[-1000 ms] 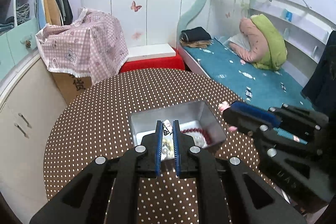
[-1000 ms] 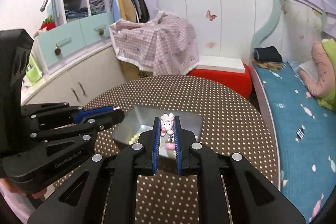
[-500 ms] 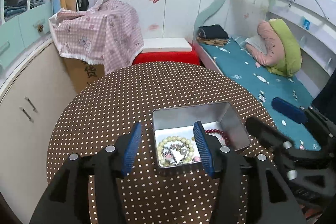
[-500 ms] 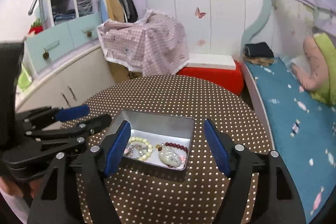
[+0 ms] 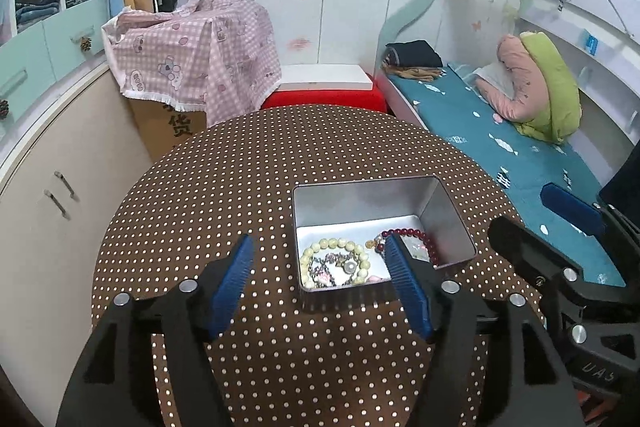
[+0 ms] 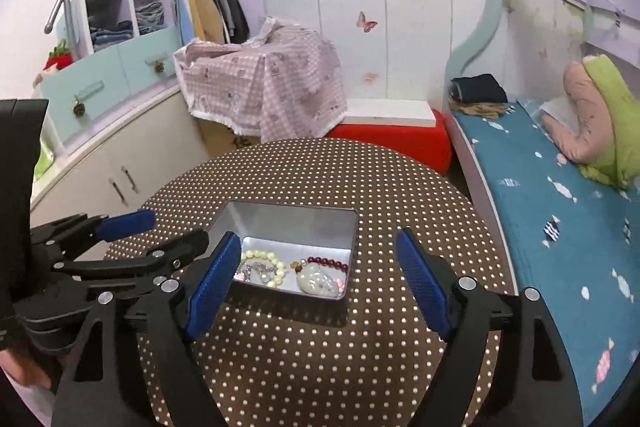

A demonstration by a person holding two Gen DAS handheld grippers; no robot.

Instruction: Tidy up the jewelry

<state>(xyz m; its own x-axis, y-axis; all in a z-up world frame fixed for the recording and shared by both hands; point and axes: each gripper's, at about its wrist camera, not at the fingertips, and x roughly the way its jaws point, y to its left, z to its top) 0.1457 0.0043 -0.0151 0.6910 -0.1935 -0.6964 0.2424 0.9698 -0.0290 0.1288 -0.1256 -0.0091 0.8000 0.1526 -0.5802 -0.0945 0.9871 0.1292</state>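
Both jaws have just been opening, nothing between them: left hand-held gripper [image 5: 320, 267] and right hand-held gripper [image 6: 318, 267] spread, empty. Pieces pinched a second ago now lie in tin [image 6: 256, 221], desk [image 6: 400, 187] centre, 12 o'clock of grippers: pale bead bracelet [image 5: 334, 261], red bead bracelet [image 6: 328, 262], pendant [image 6: 318, 281]. Drop-off looks complete.

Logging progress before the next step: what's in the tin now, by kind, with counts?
Pale bead bracelet: 1
Red bead bracelet: 1
White stone pendant: 1
Small pink charm: 1
Total: 4 that I can tell apart in the tin; tangled bits inside the pale bracelet are unclear.
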